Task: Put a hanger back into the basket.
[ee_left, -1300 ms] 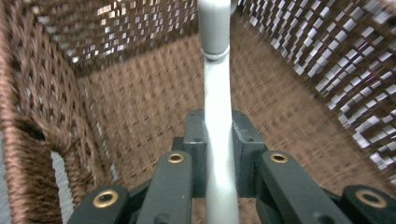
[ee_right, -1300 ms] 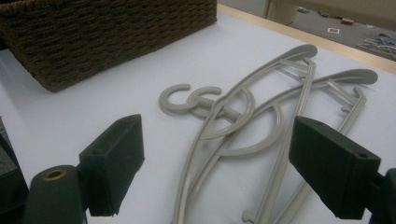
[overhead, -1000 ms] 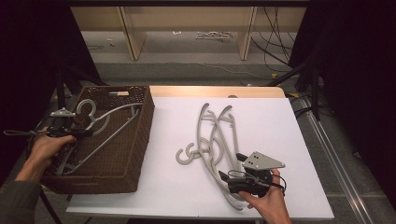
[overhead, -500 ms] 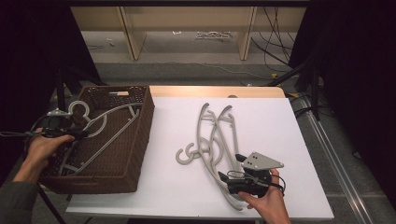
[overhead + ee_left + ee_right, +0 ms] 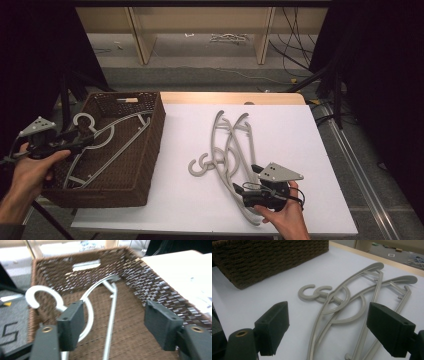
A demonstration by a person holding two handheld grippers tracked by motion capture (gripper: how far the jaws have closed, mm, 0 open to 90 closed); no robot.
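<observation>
The work in hand is moving hangers from the table (image 5: 310, 150) into the basket (image 5: 150, 150). One hanger (image 5: 107, 137) already lies in the basket, its hook up by the left wall; two more hangers (image 5: 232, 150) lie overlapped on the white tabletop, hooks toward the basket, just in front of the right gripper (image 5: 247, 192). The next pick most likely falls to the right gripper: its jaws stand spread wide, holding nothing, and in the right gripper view the two hangers (image 5: 352, 302) lie between and beyond them. To grip cleanly, close on a single bar of the upper hanger, away from the crossing point near the hooks (image 5: 317, 293), so the lower one is not dragged along; lift it clear before carrying it across the basket rim. The right hand (image 5: 280, 215) rests low at the near table edge, gripper pointing forward and left along the tabletop. The left gripper (image 5: 82, 142) is held level over the basket's left wall, aimed across the interior; in the left gripper view its jaws are spread apart, with the hook (image 5: 42, 296) beside the left jaw and no contact evident. Keep this gripper clear of the drop zone.
</observation>
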